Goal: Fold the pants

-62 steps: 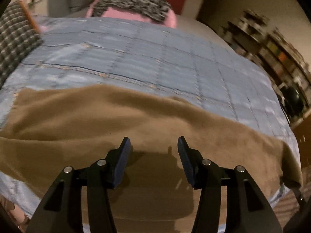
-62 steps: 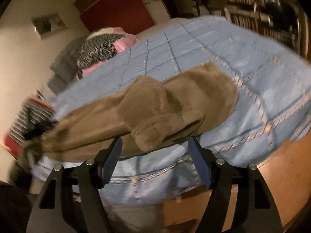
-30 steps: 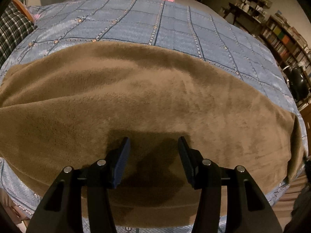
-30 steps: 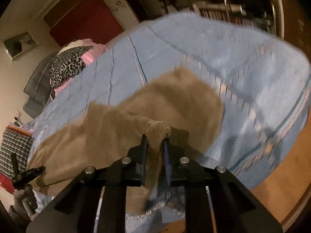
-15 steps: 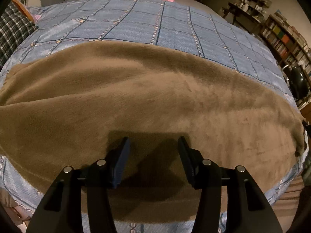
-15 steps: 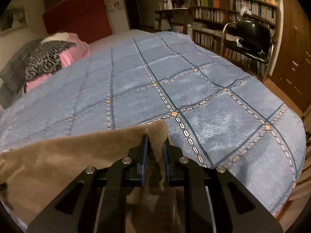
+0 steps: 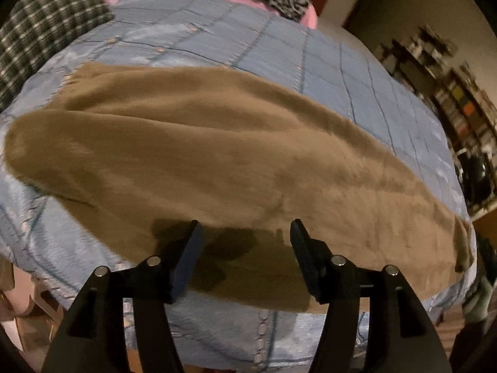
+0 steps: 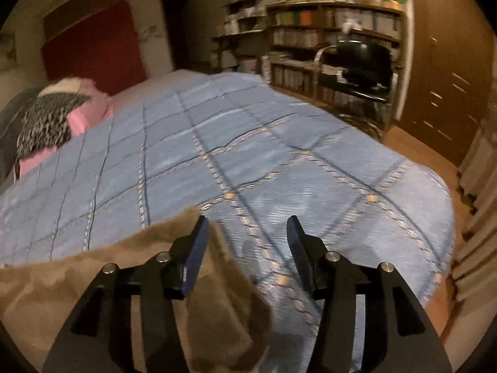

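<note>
Brown fleece pants (image 7: pixel 217 155) lie stretched flat across the near part of a blue quilted bedspread (image 7: pixel 279 49). My left gripper (image 7: pixel 245 230) hovers over their near edge, its jaws opening, nothing between them. In the right wrist view one end of the pants (image 8: pixel 77 273) lies at the lower left, its corner under the left finger. My right gripper (image 8: pixel 245 227) has its jaws opening, and the cloth is free of the pads. Between its fingers I see mostly bedspread (image 8: pixel 248 161).
A checked cloth (image 7: pixel 43 31) lies at the bed's left. Pink and leopard-print pillows (image 8: pixel 59 115) sit at the head. A black chair (image 8: pixel 357 68) and bookshelves (image 8: pixel 329 34) stand beyond the bed's right side, with wooden floor (image 8: pixel 413 143) there.
My right gripper carried the pant end outward while shut on it, then opened and let it go. The left gripper widened and drew back toward the bed's near edge.
</note>
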Demonstrator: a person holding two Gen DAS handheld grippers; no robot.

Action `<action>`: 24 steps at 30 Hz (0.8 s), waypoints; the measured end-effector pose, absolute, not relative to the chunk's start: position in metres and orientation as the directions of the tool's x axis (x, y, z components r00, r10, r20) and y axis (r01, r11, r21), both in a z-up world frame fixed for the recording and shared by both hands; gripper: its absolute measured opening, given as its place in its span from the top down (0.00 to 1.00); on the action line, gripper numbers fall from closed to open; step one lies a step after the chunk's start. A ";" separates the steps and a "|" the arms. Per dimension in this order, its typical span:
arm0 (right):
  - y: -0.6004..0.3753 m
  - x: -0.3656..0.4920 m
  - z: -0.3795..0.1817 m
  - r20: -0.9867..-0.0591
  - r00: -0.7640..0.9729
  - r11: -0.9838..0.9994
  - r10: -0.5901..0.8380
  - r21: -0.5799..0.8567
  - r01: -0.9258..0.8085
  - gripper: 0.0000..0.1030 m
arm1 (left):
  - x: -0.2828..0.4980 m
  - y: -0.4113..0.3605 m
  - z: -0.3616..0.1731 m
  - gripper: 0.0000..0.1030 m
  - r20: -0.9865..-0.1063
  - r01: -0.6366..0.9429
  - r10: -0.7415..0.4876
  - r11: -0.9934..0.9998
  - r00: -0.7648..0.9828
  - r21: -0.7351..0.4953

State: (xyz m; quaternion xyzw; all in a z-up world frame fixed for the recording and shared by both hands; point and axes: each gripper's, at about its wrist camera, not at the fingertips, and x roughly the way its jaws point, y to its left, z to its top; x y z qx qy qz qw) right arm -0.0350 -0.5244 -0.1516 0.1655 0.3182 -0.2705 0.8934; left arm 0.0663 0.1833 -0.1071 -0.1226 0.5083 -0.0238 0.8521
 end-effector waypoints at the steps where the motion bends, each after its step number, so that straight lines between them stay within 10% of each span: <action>1: -0.524 -0.043 -0.149 -0.656 0.658 0.796 -0.371 0.140 0.589 0.48 | 0.065 0.187 -0.105 0.42 -0.858 -0.095 -0.161 0.967 0.487 -0.235; 24: -0.497 -0.113 -0.174 -0.677 0.734 0.672 -0.052 0.520 0.527 0.48 | 0.072 0.322 -0.119 0.26 -0.788 -0.407 -0.229 0.755 0.571 -0.514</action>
